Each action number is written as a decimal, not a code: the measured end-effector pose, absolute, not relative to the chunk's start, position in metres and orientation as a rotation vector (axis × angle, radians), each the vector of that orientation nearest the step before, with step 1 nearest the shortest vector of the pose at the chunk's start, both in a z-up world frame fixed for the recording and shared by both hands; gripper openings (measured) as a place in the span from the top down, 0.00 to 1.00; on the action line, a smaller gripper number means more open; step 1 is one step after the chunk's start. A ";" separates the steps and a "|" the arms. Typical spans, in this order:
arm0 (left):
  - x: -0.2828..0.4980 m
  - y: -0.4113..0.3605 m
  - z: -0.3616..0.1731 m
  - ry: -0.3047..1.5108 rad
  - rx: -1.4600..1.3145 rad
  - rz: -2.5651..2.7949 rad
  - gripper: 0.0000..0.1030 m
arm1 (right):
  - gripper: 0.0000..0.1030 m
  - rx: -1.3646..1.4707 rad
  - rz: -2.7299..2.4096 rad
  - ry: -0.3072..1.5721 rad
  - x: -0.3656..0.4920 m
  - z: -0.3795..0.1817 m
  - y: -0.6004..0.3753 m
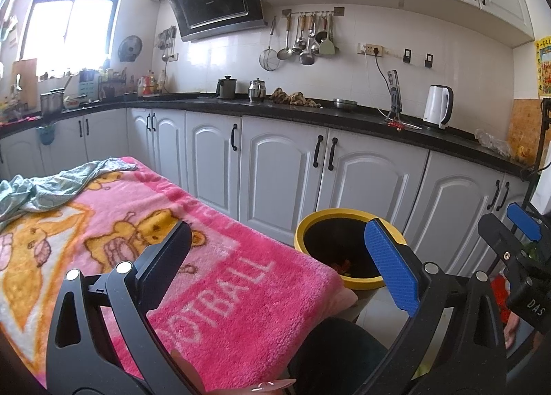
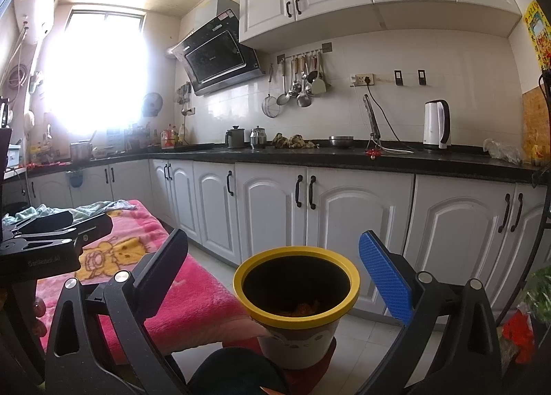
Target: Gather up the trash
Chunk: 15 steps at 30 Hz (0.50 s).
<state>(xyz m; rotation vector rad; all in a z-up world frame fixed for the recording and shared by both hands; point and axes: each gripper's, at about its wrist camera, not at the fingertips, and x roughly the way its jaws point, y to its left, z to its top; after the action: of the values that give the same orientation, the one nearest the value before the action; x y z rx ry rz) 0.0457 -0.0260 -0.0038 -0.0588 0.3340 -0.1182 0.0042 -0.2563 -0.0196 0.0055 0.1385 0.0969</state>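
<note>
Trash barely shows, orange scraps deep in the yellow-rimmed bin beside your pink-blanketed table. Your left gripper and right gripper hover with jaws wide apart, empty, before white kitchen cabinets.

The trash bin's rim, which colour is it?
Yellow; the trash bin rim shows best in the right wrist view.

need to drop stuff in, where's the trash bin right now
The yellow-rimmed trash bin stands on the floor off the pink blanket's corner, before the white lower cabinets, centred in the right wrist view.
</note>
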 end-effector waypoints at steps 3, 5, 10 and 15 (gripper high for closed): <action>0.046 -0.027 -0.004 0.336 -0.058 -0.119 0.10 | 0.06 0.005 0.097 0.137 0.005 -0.020 -0.257; 0.045 -0.026 -0.005 0.339 -0.056 -0.122 0.10 | 0.06 0.006 0.096 0.138 0.004 -0.020 -0.258; 0.046 -0.024 -0.006 0.350 -0.059 -0.122 0.10 | 0.06 0.006 0.099 0.139 0.004 -0.020 -0.258; 0.046 -0.018 -0.006 0.371 -0.056 -0.088 0.10 | 0.06 -0.010 0.132 0.180 0.013 -0.022 -0.251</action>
<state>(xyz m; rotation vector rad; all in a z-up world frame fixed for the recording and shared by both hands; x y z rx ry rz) 0.0464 -0.0176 -0.0058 -0.0563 0.3712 -0.0879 0.0128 -0.2510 -0.0215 -0.0099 0.1797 0.1316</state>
